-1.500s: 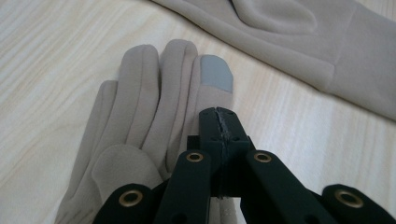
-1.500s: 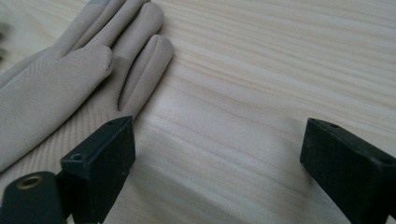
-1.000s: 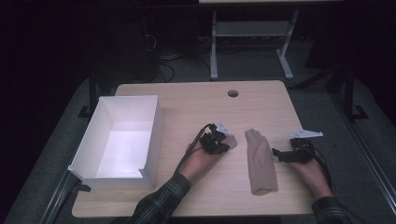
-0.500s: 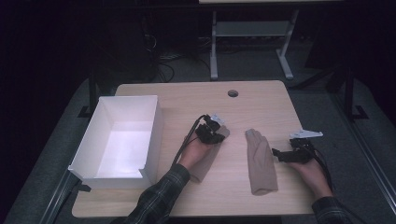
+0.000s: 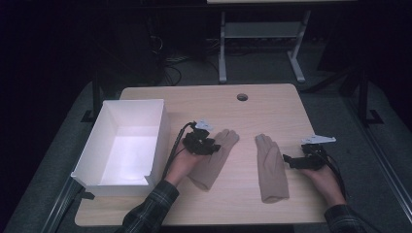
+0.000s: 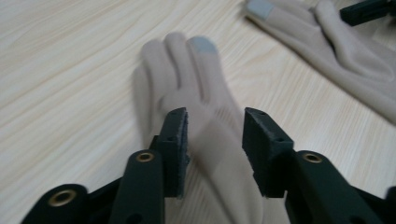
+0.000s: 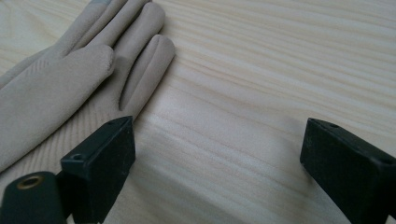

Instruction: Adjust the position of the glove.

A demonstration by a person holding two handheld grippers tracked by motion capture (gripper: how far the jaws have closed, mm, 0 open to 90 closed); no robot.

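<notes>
We see the left gripper (image 5: 201,143) with its jaws partly open, standing to either side of the palm of a beige knit glove with a grey fingertip patch (image 6: 187,93); whether the pads press the fabric we cannot tell, as that view is blurred by motion. This glove lies flat under the gripper, fingers pointing ahead of the jaws, an attitude we judge suited to dragging it across the light wooden table (image 5: 272,104). The right gripper (image 5: 297,161) rests wide open and empty on the table, with a second beige knit glove (image 5: 270,167) just beside its left jaw, apparently parked while the other hand works. Beyond the left gripper's outer side stands an open white rectangular box (image 5: 124,145). Compared with half a second ago, one glove has been pulled clear of the other, and the two now lie apart.
</notes>
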